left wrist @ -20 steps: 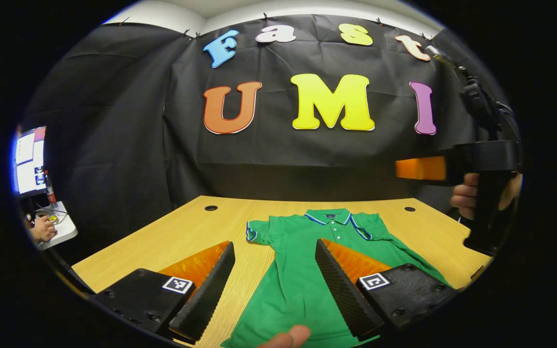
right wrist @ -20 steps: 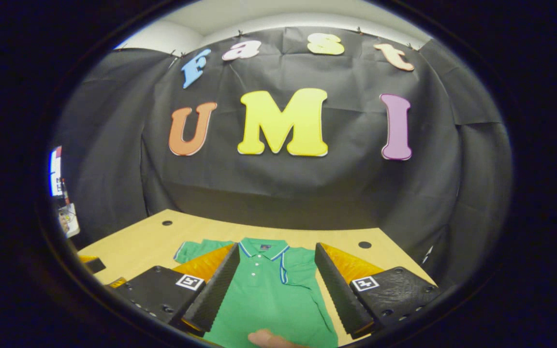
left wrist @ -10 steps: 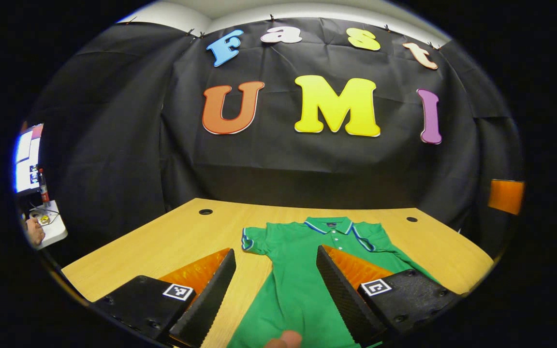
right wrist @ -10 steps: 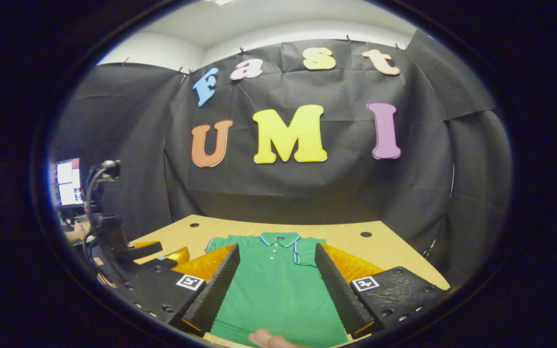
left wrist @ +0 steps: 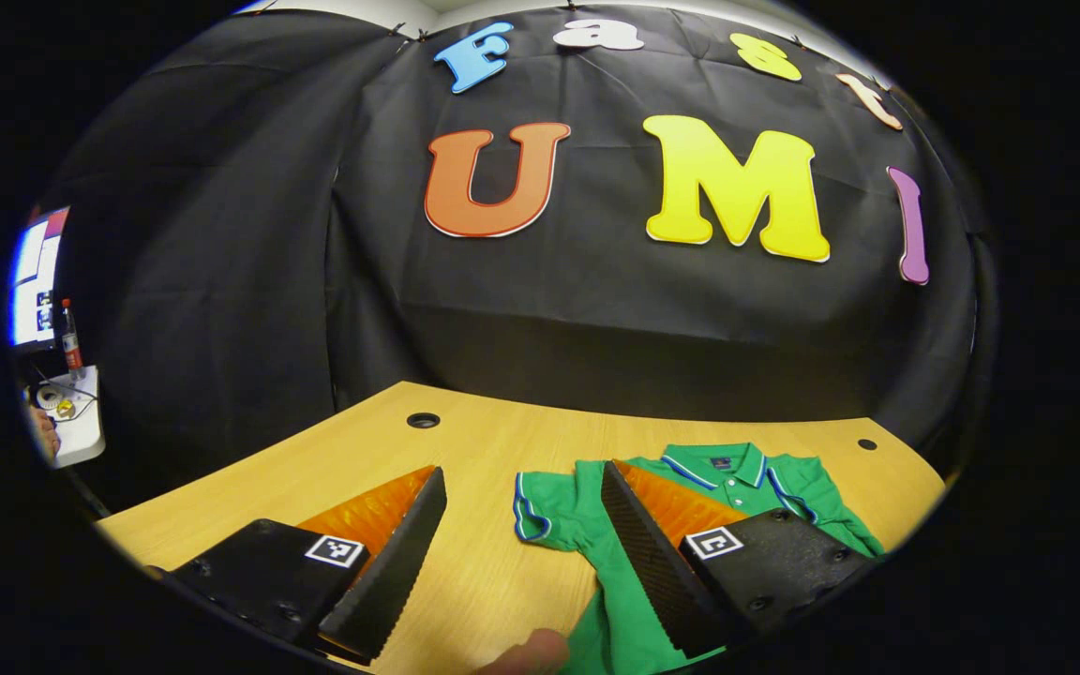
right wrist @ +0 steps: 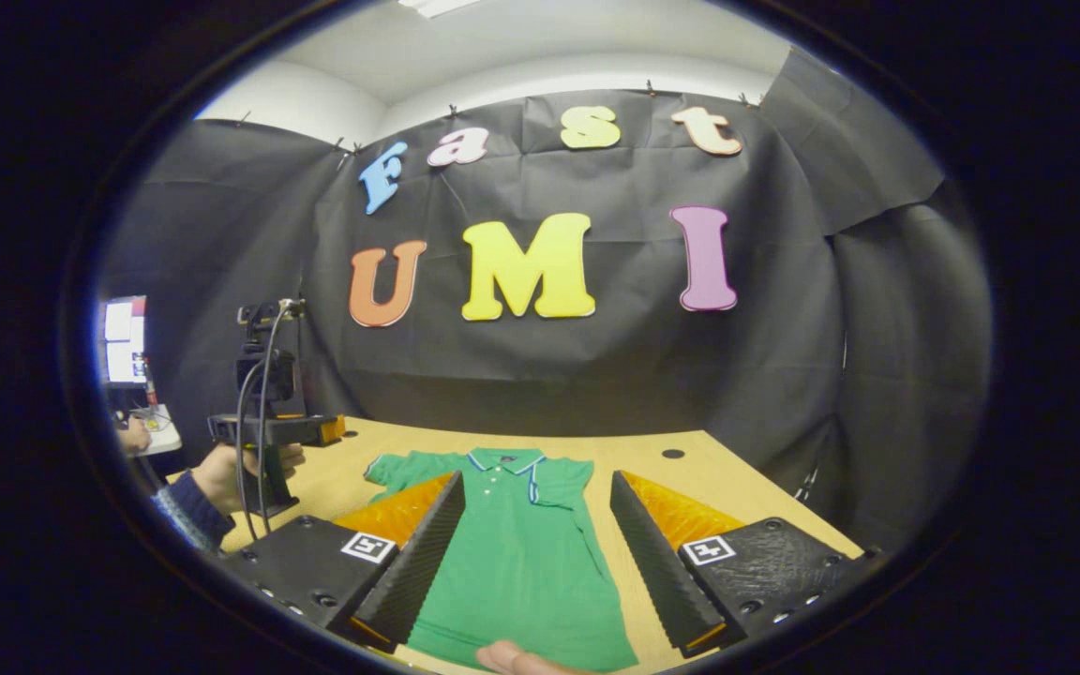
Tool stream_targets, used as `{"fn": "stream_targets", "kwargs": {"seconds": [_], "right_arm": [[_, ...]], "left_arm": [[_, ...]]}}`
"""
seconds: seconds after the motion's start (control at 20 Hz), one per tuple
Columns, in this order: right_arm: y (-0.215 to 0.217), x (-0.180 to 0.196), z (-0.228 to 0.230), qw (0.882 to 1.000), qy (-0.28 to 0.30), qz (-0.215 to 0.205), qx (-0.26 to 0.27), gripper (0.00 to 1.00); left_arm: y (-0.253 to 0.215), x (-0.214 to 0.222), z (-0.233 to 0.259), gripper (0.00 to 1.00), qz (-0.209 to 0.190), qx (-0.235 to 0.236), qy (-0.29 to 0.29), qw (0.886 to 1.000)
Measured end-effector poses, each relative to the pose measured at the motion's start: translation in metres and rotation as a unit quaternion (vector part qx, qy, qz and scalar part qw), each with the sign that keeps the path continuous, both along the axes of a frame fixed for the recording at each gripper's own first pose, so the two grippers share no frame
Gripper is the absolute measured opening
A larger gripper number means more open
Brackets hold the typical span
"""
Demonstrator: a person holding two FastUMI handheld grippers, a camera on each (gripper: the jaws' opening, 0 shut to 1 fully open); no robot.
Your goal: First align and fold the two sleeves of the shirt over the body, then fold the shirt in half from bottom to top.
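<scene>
Left gripper (left wrist: 517,553): released, its two fingers spread wide and clasping nothing, held above the light wooden desk (left wrist: 390,455).
Between the left gripper's fingers: bare desk wood close in, and farther forward the blue-and-white trimmed cuff of one short sleeve (left wrist: 540,506).
Behind the left gripper's right-hand finger: the bright green short-sleeved polo shirt (left wrist: 737,473), partly hidden by that finger, its collar lying farther out and to the right.
Fingertip by the left gripper: a person's fingertip (left wrist: 531,652) shows at the bottom edge, beside the shirt's cloth.
Right gripper (right wrist: 537,553): released as well, fingers parted wide with nothing pressed between them, held above the shirt.
Between the right gripper's fingers: the shirt's body lies flat on the desk, running forward to the buttoned placket and striped collar; both sleeves lie spread out to the sides, not folded over the body.
Fingertip by the right gripper: another fingertip (right wrist: 512,658) shows at the bottom edge, over the shirt's near end.
Far left of the right gripper: a hand (right wrist: 221,473) in a dark sleeve holds the left gripper by its handle, cables trailing from it, above the desk's left part and apart from the shirt.
Desk beyond the shirt: round cable holes (right wrist: 672,454) near the far edge.
Far left edge, past the desk: a lit screen (right wrist: 123,342).
</scene>
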State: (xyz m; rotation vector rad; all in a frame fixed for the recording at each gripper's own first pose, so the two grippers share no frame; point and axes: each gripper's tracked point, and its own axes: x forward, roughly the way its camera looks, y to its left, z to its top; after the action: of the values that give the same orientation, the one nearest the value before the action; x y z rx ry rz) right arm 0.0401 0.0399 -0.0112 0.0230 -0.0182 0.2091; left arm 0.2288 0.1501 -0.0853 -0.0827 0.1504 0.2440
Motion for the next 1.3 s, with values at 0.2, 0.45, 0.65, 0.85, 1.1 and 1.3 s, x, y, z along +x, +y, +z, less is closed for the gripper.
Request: {"fn": "stream_targets", "kwargs": {"seconds": [0.2, 0.45, 0.65, 0.85, 1.1, 1.3], "right_arm": [[-0.013, 0.012, -0.015, 1.000, 0.014, -0.001, 0.004, 0.95], [-0.004, 0.031, -0.028, 1.000, 0.027, 0.013, 0.002, 0.94], [0.022, 0.046, -0.025, 0.999, 0.031, 0.037, -0.007, 0.93], [0.066, 0.061, -0.018, 0.997, 0.040, 0.060, -0.007, 0.94], [0.126, 0.067, 0.004, 0.997, 0.022, 0.077, 0.012, 0.93], [0.164, 0.066, 0.014, 0.996, 0.008, 0.093, 0.012, 0.93]], "left_arm": [[0.014, 0.034, -0.022, 1.00, -0.017, -0.001, 0.027, 0.999], [0.020, 0.062, -0.065, 1.00, -0.019, -0.033, 0.076, 0.996], [0.016, 0.081, -0.103, 1.00, -0.021, -0.054, 0.119, 0.991], [0.010, 0.095, -0.126, 1.00, -0.029, -0.111, 0.133, 0.984], [0.006, 0.100, -0.135, 0.85, -0.043, -0.160, 0.141, 0.976], [-0.009, 0.104, -0.143, 0.47, -0.064, -0.133, 0.174, 0.974]]}}
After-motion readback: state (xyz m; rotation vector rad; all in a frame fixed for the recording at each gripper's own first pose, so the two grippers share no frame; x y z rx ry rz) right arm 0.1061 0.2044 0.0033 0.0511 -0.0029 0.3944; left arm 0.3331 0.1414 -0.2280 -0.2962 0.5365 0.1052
